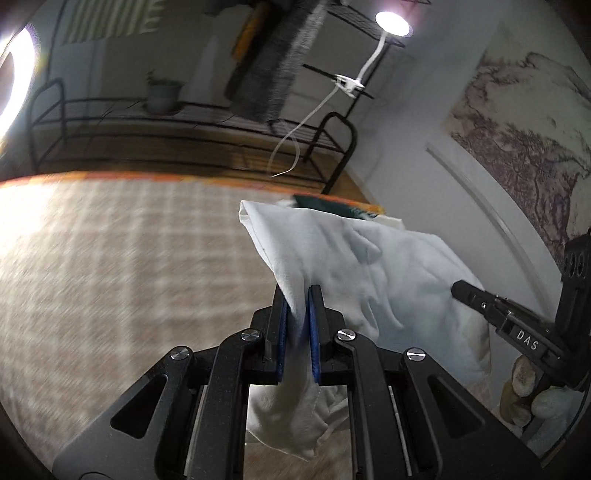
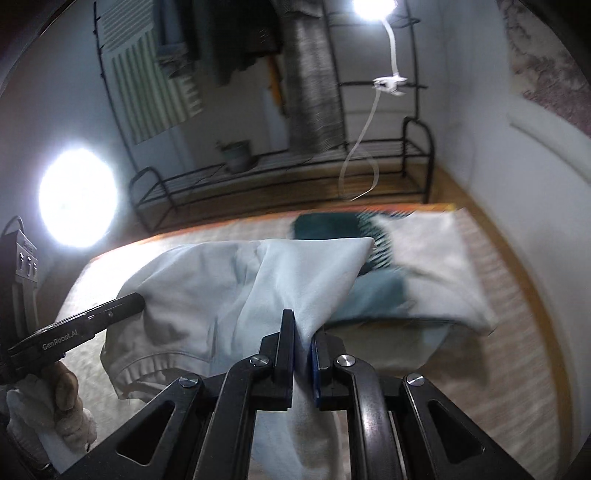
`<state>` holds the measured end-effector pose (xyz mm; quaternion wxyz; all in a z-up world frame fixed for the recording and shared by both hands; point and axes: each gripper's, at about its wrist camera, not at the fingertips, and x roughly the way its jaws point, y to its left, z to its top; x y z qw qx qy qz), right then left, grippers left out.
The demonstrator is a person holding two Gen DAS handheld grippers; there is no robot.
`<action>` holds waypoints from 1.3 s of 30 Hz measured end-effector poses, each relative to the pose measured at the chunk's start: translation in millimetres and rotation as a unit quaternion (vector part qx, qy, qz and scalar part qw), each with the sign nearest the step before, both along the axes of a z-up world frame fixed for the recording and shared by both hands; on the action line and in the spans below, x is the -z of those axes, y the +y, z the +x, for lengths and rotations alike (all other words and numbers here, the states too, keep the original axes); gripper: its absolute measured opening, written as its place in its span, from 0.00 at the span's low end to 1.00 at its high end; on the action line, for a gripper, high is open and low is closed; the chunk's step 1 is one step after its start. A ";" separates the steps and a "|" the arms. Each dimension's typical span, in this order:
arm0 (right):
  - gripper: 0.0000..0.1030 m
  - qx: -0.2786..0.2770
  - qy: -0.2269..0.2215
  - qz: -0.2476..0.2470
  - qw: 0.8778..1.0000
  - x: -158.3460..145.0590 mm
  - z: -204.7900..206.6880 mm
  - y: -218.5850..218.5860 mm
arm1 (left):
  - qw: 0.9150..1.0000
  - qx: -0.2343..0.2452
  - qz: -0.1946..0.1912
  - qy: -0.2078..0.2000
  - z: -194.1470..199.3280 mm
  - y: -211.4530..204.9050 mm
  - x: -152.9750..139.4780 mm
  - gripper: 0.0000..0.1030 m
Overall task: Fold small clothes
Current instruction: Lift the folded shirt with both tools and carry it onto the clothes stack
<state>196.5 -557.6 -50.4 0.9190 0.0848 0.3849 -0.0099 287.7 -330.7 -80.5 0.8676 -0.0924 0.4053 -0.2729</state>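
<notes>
A white garment point(image 1: 373, 266) hangs pinched between two handheld grippers above a pale checked tabletop point(image 1: 129, 266), lifted into a loose tent. The left gripper point(image 1: 299, 295) has its blue-padded fingers clamped on a bunched fold, with cloth spilling down behind the pads and the rest spreading forward and to the right of them. The right gripper point(image 2: 303, 328) likewise has its fingers closed on the garment point(image 2: 229, 280), which fans out ahead and to the left of its tips, a ribbed cuff drooping at lower left. Each camera catches the other tool entering from the side, held in a gloved hand point(image 2: 55, 413). Beyond the right fingers lies a stack of folded clothes point(image 2: 417, 273), pale on top with a dark teal piece point(image 2: 325, 225) showing; the raised cloth hides part of that pile, and motion blur makes it hard to tell how many pieces it holds. Past the tabletop's orange edge stand a low black metal rack point(image 2: 295, 166) with a potted plant point(image 2: 236, 155), a clip-on lamp point(image 2: 373, 9) with a trailing white cable point(image 2: 360, 162), and a bright round light point(image 2: 77, 197) at far left.
</notes>
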 end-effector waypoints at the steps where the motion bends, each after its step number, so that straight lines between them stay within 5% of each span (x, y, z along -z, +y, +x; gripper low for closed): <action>1: 0.04 0.006 -0.004 -0.008 1.000 -3.5 5.3 -12.0 | 1.000 0.002 0.002 -0.003 3.5 -8.6 -0.1 0.08; 16: 0.04 0.049 -0.031 -0.066 0.996 -3.5 85.3 -120.7 | 0.998 0.010 0.042 -0.036 63.5 -138.6 26.1 0.08; 28: 0.07 0.057 0.012 -0.089 0.994 39.2 109.9 -136.7 | 0.996 0.017 0.083 -0.025 70.9 -162.2 48.8 0.10; 32: 0.19 0.072 0.012 -0.095 0.993 35.8 104.2 -141.7 | 0.995 0.021 0.089 -0.033 62.9 -159.8 43.2 0.12; 39: 0.19 0.083 0.002 -0.090 0.993 14.5 81.0 -139.8 | 0.996 0.021 0.079 -0.046 39.5 -142.9 18.5 0.12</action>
